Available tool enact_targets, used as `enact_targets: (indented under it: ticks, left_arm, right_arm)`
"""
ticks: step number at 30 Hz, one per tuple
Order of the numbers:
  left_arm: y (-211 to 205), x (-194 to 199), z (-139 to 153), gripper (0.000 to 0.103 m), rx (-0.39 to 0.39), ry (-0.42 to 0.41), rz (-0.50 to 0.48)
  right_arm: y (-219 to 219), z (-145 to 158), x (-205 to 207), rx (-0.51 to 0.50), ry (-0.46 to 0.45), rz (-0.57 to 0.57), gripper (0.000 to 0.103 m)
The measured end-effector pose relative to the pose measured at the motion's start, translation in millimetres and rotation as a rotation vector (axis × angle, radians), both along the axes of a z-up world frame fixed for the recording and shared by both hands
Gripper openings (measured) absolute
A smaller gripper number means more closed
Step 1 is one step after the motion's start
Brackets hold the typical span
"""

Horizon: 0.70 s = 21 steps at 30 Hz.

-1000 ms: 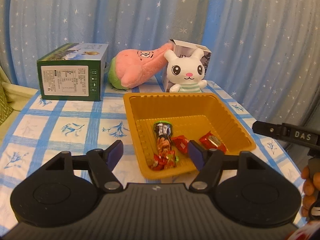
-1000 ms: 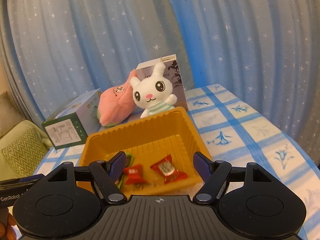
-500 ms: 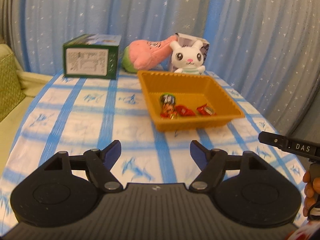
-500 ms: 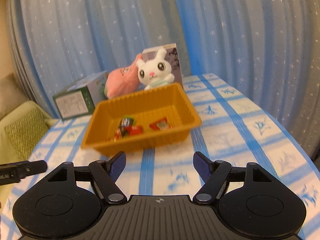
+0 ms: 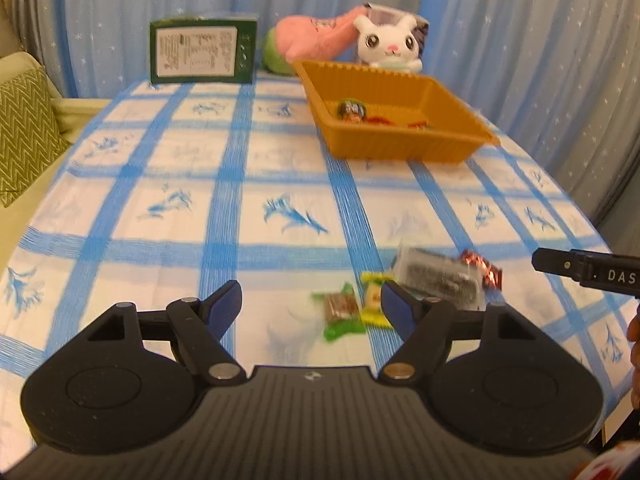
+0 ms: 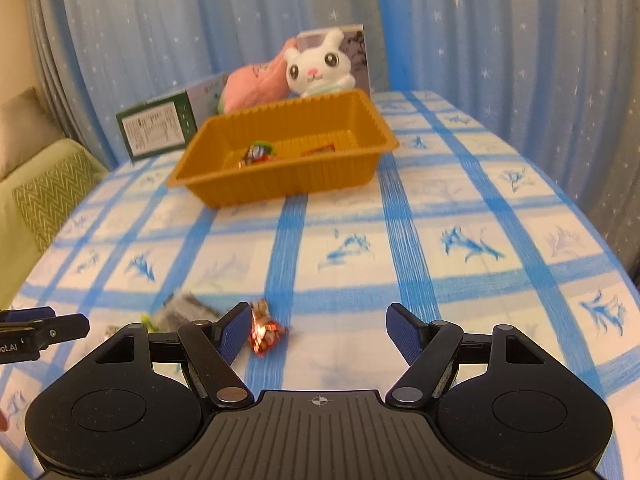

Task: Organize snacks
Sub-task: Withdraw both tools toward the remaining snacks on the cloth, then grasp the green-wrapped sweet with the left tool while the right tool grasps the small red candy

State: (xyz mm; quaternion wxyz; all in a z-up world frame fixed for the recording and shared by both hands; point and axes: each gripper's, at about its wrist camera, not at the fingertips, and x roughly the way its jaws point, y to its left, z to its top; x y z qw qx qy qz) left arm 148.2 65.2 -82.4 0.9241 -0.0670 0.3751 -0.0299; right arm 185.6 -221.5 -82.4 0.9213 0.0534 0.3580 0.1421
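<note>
An orange tray (image 5: 400,148) stands at the far side of the table with several wrapped snacks inside; it also shows in the right wrist view (image 6: 288,184). Near the front edge lie a green-wrapped candy (image 5: 340,312), a yellow candy (image 5: 374,300), a dark clear packet (image 5: 436,274) and a red foil candy (image 5: 482,268). My left gripper (image 5: 311,308) is open and empty, just above the green and yellow candies. My right gripper (image 6: 322,332) is open and empty; the red foil candy (image 6: 264,330) lies beside its left finger.
A green box (image 5: 202,52), a pink plush (image 5: 312,42) and a white bunny plush (image 5: 390,46) stand behind the tray. A green cushioned seat (image 5: 20,132) is off the table's left side. The table's edge curves close on the right.
Both grippers have pulled back from the tray toward the table's front. The loose snacks near the front edge have come into view. Both stay open.
</note>
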Motion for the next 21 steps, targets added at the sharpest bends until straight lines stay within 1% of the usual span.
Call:
enact_targets:
  ticks: [3, 5, 6, 8, 10, 11, 13, 15, 18, 21]
  left_arm:
    - [-4, 3, -4, 0.074, -0.023, 0.007, -0.020]
    - [-9, 5, -6, 0.074, -0.013, 0.007, -0.024]
    - [-11, 6, -8, 0.072, -0.005, 0.005, -0.025]
    - [-14, 10, -12, 0.066, 0.001, 0.015, -0.031]
    - [-14, 14, -17, 0.055, 0.002, 0.029, -0.031]
    - [-14, 15, -19, 0.052, 0.004, 0.034, -0.027]
    - [-13, 18, -22, 0.042, 0.000, 0.040, -0.019]
    - [-13, 20, -23, 0.037, -0.001, 0.042, -0.016]
    - [-13, 21, -23, 0.033, 0.003, 0.039, -0.016]
    - [-16, 23, -24, 0.032, 0.018, 0.041, -0.031]
  right_arm:
    - [-2, -6, 2, 0.002, 0.023, -0.002, 0.074]
    - [-2, -6, 3, 0.006, 0.024, 0.000, 0.074]
    - [-1, -6, 4, 0.006, 0.024, 0.001, 0.074]
    - [0, -6, 5, 0.005, 0.024, 0.005, 0.074]
    - [2, -8, 7, 0.004, 0.028, 0.006, 0.074]
    - [2, -9, 7, 0.004, 0.031, 0.006, 0.074]
    - [2, -10, 9, 0.007, 0.035, 0.004, 0.074]
    - [2, -10, 10, 0.008, 0.037, 0.002, 0.074]
    - [3, -10, 11, 0.013, 0.036, 0.000, 0.074]
    - [3, -10, 11, 0.015, 0.038, 0.002, 0.074]
